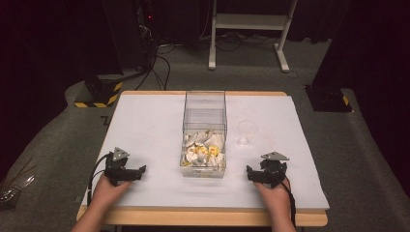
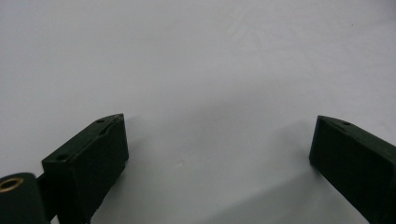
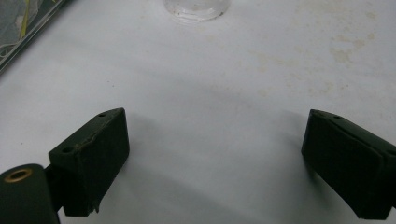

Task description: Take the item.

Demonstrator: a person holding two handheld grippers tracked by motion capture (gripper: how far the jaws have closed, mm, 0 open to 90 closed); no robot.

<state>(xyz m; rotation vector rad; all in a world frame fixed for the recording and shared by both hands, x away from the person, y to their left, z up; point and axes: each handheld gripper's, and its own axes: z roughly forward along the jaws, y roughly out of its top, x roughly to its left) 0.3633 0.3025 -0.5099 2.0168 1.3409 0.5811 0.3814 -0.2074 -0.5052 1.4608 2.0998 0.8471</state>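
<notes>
Hands are resting near the front edge of the white-topped counter [image 1: 145, 121], each one holding a black two-jaw gripper. The left gripper [image 1: 140, 173] is sitting toward the front left corner, its jaws pointing inward toward the middle of the counter; in the left gripper view [image 2: 217, 140] its jaws are standing wide apart with bare white surface between them and nothing in their grasp. The right gripper [image 1: 250, 174] is sitting toward the front right corner, likewise pointing inward, and in the right gripper view [image 3: 215, 140] its jaws are also spread wide over the faintly stained white surface, gripping nothing. Between the two grippers, along the counter's middle line, a clear rectangular plastic box [image 1: 204, 104] is standing, running from near the back edge toward the front; white and yellow crumpled pieces [image 1: 204, 150] are lying in its front half, though what they are made of is too small to tell. A small clear stemmed glass cup [image 1: 246, 131] is standing upright just to the right of the box, apart from it, and its base [image 3: 197, 9] is showing at the top edge of the right gripper view, well ahead of the open jaws. A corner of the box [image 3: 23, 28] is showing at the upper left of that same view.
</notes>
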